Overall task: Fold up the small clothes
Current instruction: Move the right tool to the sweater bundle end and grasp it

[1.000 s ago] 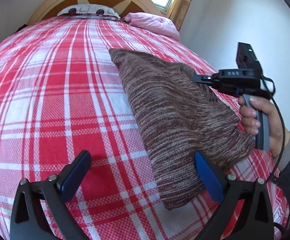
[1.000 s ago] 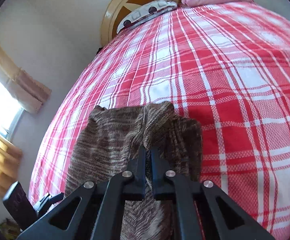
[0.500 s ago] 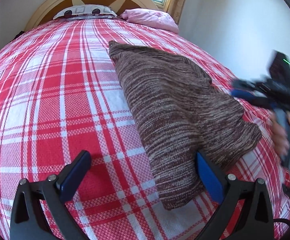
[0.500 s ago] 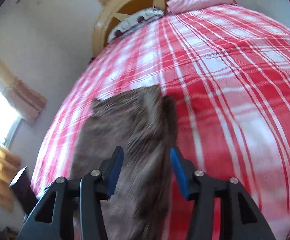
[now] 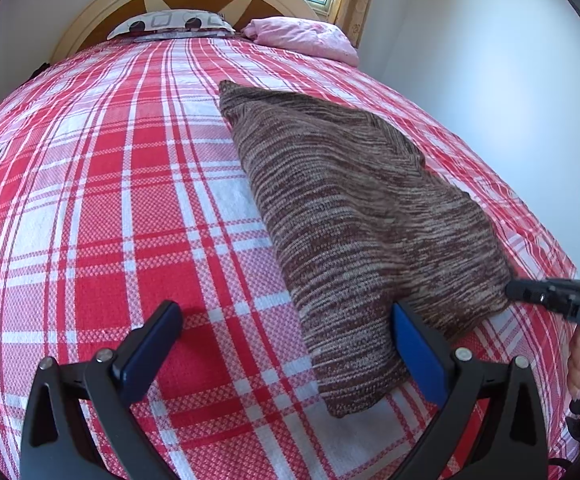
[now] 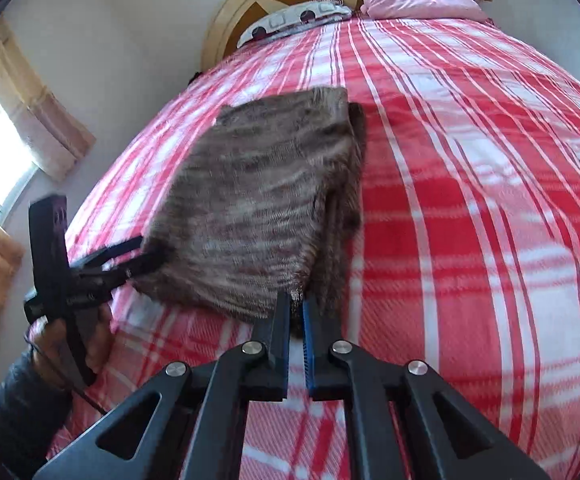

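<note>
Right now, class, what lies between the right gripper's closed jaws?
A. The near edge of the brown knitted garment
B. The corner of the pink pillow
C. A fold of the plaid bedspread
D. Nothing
A: the right gripper is shut on the near edge of the brown knitted garment.

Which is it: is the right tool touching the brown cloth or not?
Touching. The right wrist view shows the right tool pinching the near corner of the cloth; its jaws have just been closing, with knit fabric between them.

A bed [image 5: 90,220] in red plaid fills the frame; a brown knit [image 5: 350,220] lies centre-right, two pillows [image 5: 170,22] at top.
</note>
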{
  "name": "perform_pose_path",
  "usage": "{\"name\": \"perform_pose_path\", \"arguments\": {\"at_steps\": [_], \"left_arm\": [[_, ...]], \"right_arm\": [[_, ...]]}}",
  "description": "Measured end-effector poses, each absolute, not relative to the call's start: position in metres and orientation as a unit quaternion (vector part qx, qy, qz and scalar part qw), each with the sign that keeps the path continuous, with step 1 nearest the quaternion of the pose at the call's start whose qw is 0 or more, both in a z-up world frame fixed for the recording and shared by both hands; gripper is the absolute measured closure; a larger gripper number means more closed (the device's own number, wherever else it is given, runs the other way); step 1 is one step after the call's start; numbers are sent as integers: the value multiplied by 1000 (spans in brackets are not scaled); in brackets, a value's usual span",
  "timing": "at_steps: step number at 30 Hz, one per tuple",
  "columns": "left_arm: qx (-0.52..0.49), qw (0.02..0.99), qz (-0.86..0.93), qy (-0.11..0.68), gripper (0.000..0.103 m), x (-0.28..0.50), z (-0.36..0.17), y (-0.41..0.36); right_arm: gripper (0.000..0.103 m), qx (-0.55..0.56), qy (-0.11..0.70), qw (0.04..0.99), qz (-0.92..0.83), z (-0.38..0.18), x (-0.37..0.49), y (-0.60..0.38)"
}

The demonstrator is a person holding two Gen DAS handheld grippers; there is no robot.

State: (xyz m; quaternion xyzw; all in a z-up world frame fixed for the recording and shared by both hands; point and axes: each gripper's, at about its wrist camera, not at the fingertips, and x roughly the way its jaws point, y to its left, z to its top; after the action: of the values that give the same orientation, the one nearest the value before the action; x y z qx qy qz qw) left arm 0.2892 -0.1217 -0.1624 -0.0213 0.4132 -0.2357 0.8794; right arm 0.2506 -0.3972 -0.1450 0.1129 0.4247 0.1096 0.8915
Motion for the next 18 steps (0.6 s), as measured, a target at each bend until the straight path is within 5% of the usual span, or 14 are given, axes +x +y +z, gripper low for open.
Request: {"name": "perform_pose_path", "arguments": {"at_steps": [5,8,9,18], "left_arm": [[-25,880,-238,411,0,289,-161,-119],[-40,886,-229,401,0,289,-158,-112],[-47,889,-228,394,0,288,-154,-109],[-42,876,-225,424,2,315,-156,-131]], "right_arm": [[93,108,416,896,112,-144,250,-402],[49,101,388,912,85,-124,256,-407],[44,107,374,917,89,-116,260,-409],[44,180,365,906,118,-106,360,-437]]}}
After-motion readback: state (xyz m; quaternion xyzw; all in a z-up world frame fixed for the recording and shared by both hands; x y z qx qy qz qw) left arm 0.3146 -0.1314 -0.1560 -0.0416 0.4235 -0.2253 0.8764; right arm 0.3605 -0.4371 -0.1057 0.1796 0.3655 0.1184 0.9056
